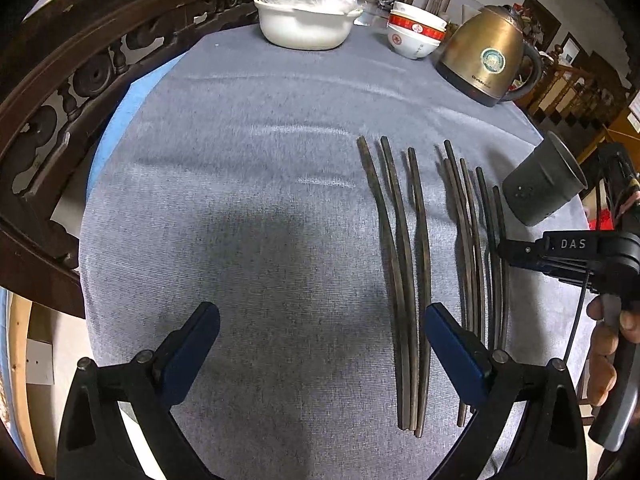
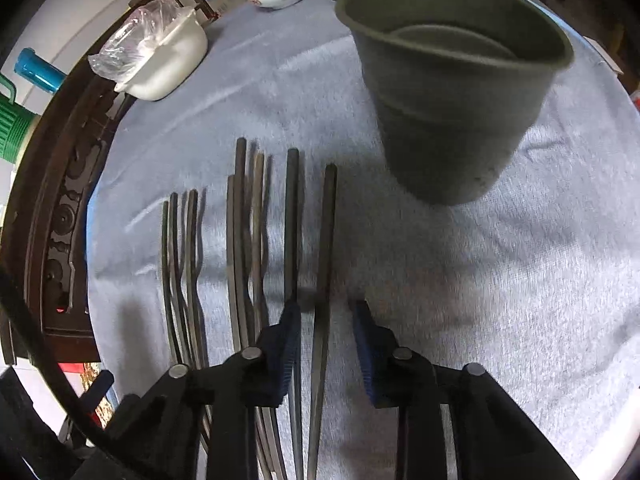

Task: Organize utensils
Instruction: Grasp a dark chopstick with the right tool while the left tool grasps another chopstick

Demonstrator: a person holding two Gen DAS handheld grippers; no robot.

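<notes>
Several dark chopsticks (image 1: 404, 264) lie side by side on the grey tablecloth (image 1: 240, 200), in a left bunch of three and a right bunch (image 1: 472, 240). A dark grey cup (image 2: 452, 96) stands upright beyond them; it also shows in the left wrist view (image 1: 544, 184). My right gripper (image 2: 326, 312) is open and low over the cloth, its fingers straddling the rightmost chopstick (image 2: 325, 264), with one blue pad (image 2: 290, 332) resting beside its neighbour (image 2: 291, 224). My left gripper (image 1: 322, 320) is wide open and empty, to the left of the chopsticks.
At the far edge stand a white pot (image 1: 304, 24) with a plastic bag, stacked red-and-white bowls (image 1: 416, 32) and a bronze kettle (image 1: 488, 60). A carved dark wooden rail (image 1: 60, 120) runs along the table's left side.
</notes>
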